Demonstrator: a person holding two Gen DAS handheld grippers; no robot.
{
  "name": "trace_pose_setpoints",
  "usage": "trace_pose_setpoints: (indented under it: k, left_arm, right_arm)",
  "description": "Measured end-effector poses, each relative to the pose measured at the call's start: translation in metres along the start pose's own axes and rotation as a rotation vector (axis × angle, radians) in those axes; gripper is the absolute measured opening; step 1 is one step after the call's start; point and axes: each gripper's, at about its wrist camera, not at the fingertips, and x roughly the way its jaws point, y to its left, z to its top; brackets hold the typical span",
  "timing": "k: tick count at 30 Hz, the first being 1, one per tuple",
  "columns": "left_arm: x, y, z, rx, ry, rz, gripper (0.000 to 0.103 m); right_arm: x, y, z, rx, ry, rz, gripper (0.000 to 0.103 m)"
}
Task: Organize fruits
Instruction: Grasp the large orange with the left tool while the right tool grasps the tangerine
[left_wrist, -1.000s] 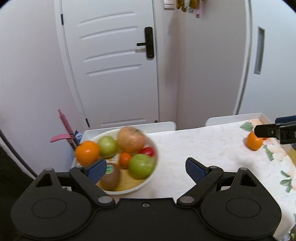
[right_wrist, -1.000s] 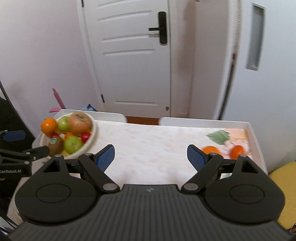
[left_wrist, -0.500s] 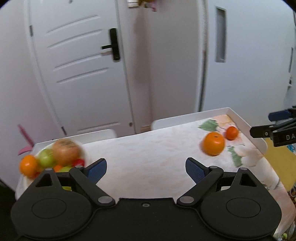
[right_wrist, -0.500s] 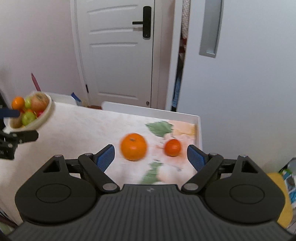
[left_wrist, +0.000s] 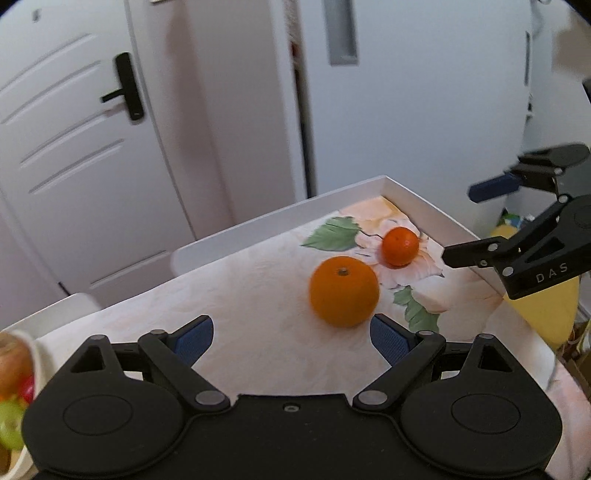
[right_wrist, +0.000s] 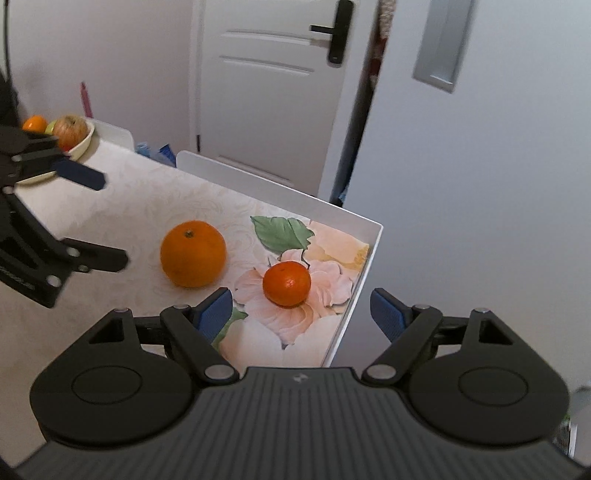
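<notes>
Far on the left of the table (right_wrist: 122, 199) sits the bowl (right_wrist: 83, 146), already full of fruit. It is well apart from the two loose fruits at the other end.

Next comes the left claw (left_wrist: 291, 338). Its jaws stand wide open and nothing is in them. The big orange (left_wrist: 343, 291) lies on the table just in front of it, a bit toward its right blue pad (left_wrist: 388, 338). The orange is not yet between the pads. It is round, so it has no long side to line up with.

Then comes the small orange (right_wrist: 286, 283). It rests on the flower picture on the cloth, near the table's right edge, close beside the big orange (right_wrist: 192, 253) but not touching it.

Last is the right claw (right_wrist: 301, 314). Its jaws have just been closing a little, but they are wide apart and hold nothing. The small orange sits right ahead of it, almost in the middle of the gap.

So each claw has its own fruit. The left one is nearer the big orange and the right one is nearer the small one. I think each claw needs to push forward and down a little before it squeezes. The small orange is close to the edge, so a bump could roll it off.
</notes>
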Motion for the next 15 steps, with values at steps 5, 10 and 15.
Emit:
trace_pose_setpoints:
  k: [5, 10, 15]
  left_arm:
    - [0.026, -0.010, 0.009, 0.044, 0.009, -0.038, 0.091]
    - [0.048, -0.017, 0.013, 0.073, 0.026, -0.070, 0.085]
    - [0.063, -0.023, 0.017, 0.092, 0.035, -0.093, 0.074]
  right_arm:
    - [0.016, 0.000, 0.002, -0.123, -0.009, 0.050, 0.090]
    - [0.034, -0.003, 0.006, -0.199, 0.002, 0.085, 0.085]
    - [0.047, -0.004, 0.008, -0.242, 0.023, 0.114, 0.075]
